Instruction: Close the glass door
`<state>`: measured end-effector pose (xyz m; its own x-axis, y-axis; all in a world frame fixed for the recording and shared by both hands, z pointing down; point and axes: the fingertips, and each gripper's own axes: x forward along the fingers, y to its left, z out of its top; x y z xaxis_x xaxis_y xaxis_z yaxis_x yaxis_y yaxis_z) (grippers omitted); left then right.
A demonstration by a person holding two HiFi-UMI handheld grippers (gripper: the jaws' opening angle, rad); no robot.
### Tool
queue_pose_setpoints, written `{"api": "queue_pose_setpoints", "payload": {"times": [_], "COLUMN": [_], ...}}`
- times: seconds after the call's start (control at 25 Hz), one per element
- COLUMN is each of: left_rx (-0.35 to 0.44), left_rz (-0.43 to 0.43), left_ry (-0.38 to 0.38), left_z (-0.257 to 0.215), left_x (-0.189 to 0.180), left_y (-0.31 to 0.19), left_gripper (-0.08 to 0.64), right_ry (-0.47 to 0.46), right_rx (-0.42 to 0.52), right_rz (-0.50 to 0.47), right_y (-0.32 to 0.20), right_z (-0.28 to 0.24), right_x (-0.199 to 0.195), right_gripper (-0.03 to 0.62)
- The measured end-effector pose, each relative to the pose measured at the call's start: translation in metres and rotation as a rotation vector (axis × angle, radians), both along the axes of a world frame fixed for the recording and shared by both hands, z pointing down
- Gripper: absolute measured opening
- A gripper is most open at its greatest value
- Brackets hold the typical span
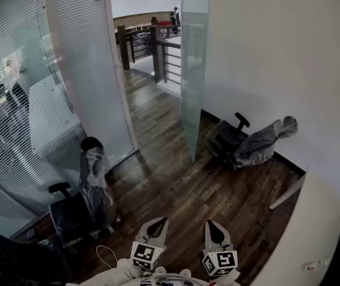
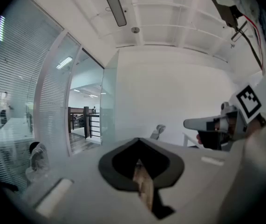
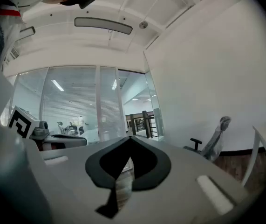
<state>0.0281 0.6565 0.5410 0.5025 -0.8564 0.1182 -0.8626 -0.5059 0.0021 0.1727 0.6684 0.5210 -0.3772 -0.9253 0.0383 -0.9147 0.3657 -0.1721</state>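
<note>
Both grippers are parked low and close to the person's body, side by side. The left gripper (image 1: 157, 224) and the right gripper (image 1: 213, 225) each have their jaws pressed together with nothing between them; each gripper's own view shows only a thin slit with floor showing through. My guess is they're just being carried like that because there's nothing to grab yet, and they point roughly level at the doorway ahead.

The glass door (image 1: 193, 70) is well apart from both of them, across the room. It's swung open into the room and seen almost edge-on, with its far side toward the white wall (image 1: 277, 52) on the right. The open gap sits between it and the frosted glass partition (image 1: 80, 70) on the left. So the task hasn't really started, I'd say. The person first has to walk over, get a gripper on the door's free edge or handle (I can't make out a handle from here) and swing it across the gap.

The floor is dark wood planks (image 1: 175, 183). A plastic-wrapped office chair (image 1: 92, 183) stands by the partition. Another wrapped chair (image 1: 259, 142) leans near the wall just beside the door's foot, so it could get in the way. A railing (image 1: 164, 52) shows beyond the doorway.
</note>
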Motion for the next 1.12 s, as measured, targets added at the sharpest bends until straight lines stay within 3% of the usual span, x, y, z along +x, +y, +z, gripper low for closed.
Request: {"api": "queue_pose_setpoints", "payload": {"times": [0.24,1.12], "left_rx": [-0.009,-0.018], "left_rz": [0.0,0.034], "left_ry": [-0.001,-0.017], "left_z": [0.005,0.01], "left_x": [0.008,0.081], "left_y": [-0.001,-0.005], "left_gripper": [0.003,0.003], "right_ry": [-0.074,-0.054], "right_rx": [0.008,-0.001], "right_rz": [0.04,0.047], "right_y": [-0.001,-0.007], "right_z": [-0.001,0.015], "right_x": [0.015,0.08], "right_gripper": [0.005,0.005]}}
